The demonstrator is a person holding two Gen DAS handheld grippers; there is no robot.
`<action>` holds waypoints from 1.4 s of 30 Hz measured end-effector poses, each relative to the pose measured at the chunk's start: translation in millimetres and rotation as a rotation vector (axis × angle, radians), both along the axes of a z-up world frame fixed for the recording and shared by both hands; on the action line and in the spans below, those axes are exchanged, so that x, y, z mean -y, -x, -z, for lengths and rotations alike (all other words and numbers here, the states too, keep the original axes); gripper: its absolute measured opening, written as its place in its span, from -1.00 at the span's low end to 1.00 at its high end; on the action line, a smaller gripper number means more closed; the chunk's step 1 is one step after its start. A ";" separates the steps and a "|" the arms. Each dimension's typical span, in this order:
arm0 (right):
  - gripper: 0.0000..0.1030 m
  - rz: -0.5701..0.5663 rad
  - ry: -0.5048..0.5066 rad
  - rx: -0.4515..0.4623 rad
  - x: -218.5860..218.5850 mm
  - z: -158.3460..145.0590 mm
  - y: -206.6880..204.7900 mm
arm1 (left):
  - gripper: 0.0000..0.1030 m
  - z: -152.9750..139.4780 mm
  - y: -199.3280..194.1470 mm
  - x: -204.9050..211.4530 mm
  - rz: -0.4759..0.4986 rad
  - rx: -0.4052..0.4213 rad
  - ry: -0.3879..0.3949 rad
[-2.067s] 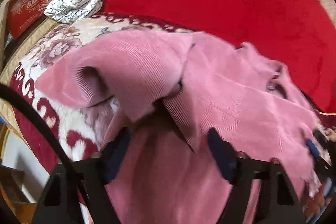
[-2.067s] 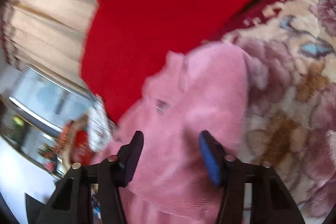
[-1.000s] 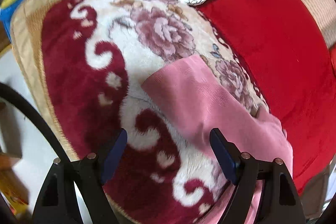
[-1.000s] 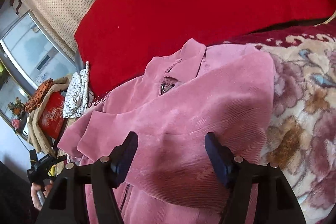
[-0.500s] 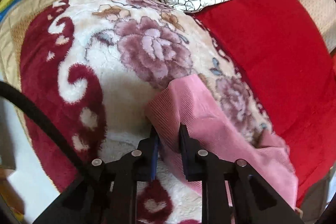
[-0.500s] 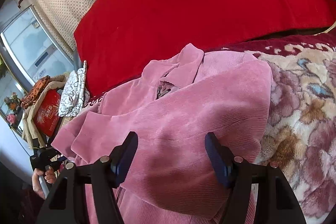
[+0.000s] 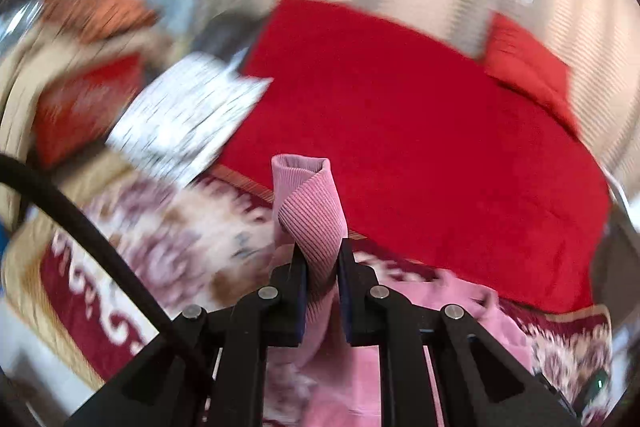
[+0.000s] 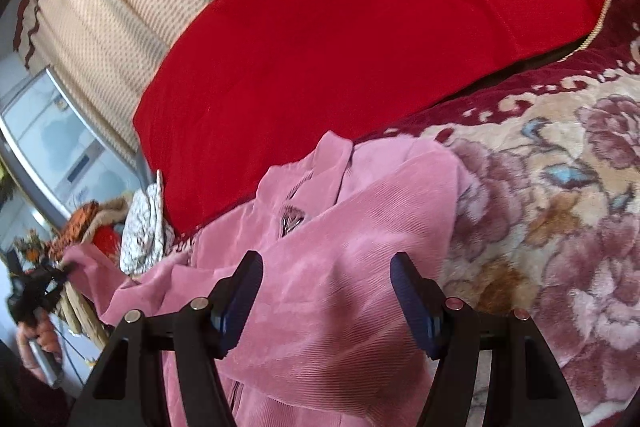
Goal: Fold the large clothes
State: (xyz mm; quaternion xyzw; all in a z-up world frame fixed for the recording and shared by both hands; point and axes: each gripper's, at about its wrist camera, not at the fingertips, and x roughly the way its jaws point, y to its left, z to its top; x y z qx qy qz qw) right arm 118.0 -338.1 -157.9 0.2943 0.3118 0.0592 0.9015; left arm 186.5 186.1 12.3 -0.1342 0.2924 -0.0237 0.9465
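Pink corduroy jacket (image 8: 344, 267): soft, limp, bulky; best pinched at cuff or hem. Left tool (image 7: 322, 267) clenched on sleeve cuff (image 7: 308, 211), 12 o'clock. Right tool (image 8: 326, 293) released above body.

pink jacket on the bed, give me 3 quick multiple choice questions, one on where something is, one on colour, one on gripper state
1. Where does the pink jacket lie?
A. on the floral blanket
B. on the floor
C. on a chair

2. What colour is the cover behind it?
A. blue
B. red
C. green

3. What is the left gripper doing?
A. open, holding nothing
B. shut on the jacket's ribbed cuff
C. shut on a pillow

A: it rests on the floral blanket.
B: the red cover lies behind.
B: the ribbed cuff is pinched; the right gripper is open.
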 end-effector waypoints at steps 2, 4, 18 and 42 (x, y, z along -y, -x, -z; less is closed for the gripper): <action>0.36 0.014 -0.012 0.010 6.2 -2.4 3.4 | -0.73 -26.0 5.0 49.2 0.106 0.050 -0.068; 0.36 0.027 -0.023 0.017 11.9 -4.3 6.3 | -0.73 -41.3 9.5 96.8 0.210 0.081 -0.124; 0.41 0.120 -0.187 0.043 66.0 -8.2 17.6 | 0.36 -18.6 33.8 242.8 0.581 0.087 -0.280; -0.17 -0.229 0.011 -0.121 -33.0 24.8 -45.2 | 0.39 160.2 -42.8 117.5 0.185 -0.384 -0.429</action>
